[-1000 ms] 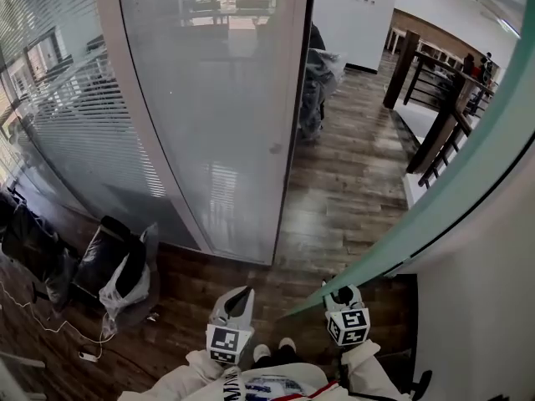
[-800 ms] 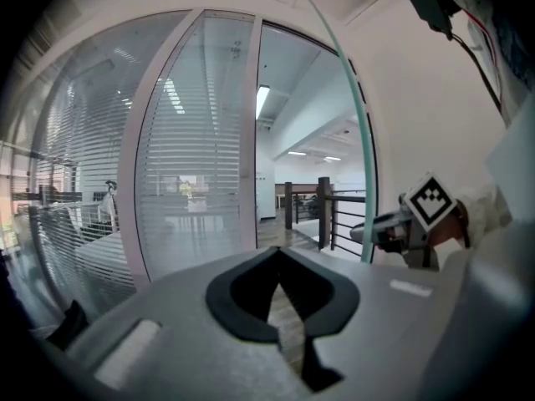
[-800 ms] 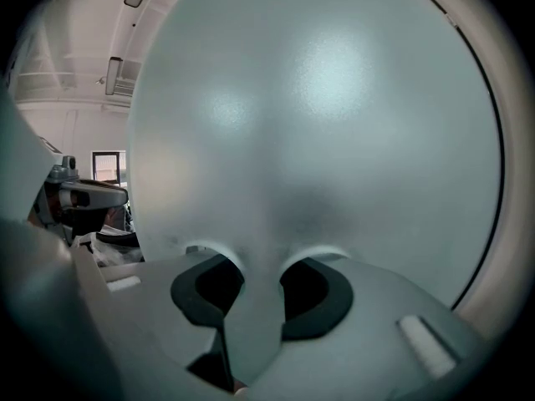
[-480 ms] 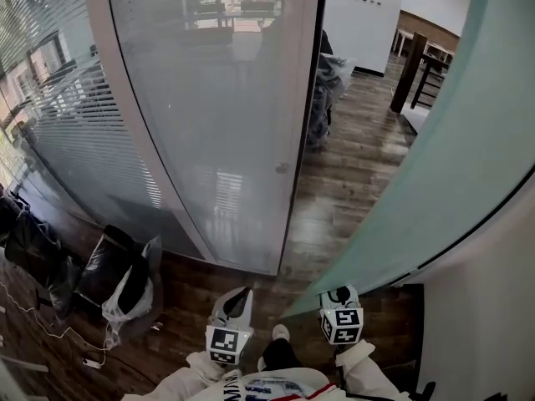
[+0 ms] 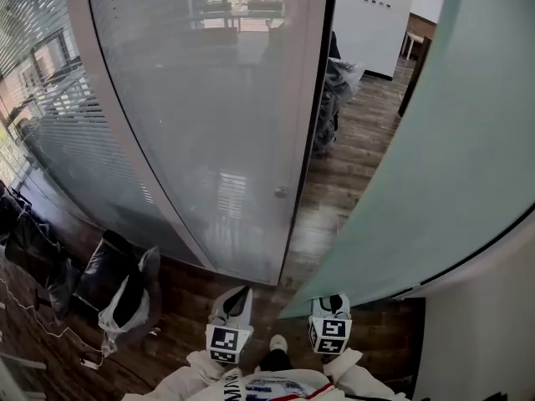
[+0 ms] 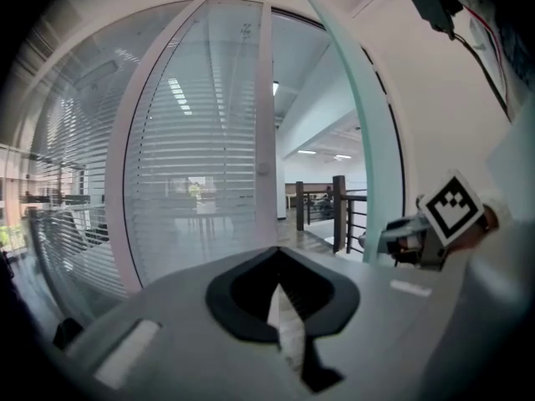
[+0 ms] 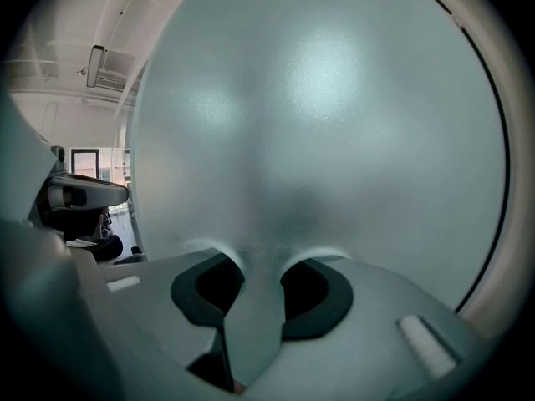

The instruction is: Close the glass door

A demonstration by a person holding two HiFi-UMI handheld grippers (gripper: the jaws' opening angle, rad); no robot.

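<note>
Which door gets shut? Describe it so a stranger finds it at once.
Find the glass wall with blinds on the left. Right of the gap beside it stands the door, angled toward the person. It alone is a plain frosted greenish pane without slats, and the right gripper grips its edge.

The left gripper (image 6: 280, 286), jaws together with nothing between them, faces a striped glass partition (image 6: 196, 149). At right, the right gripper (image 6: 399, 239) sits at the glass door (image 6: 372, 140), against its greenish edge.
</note>
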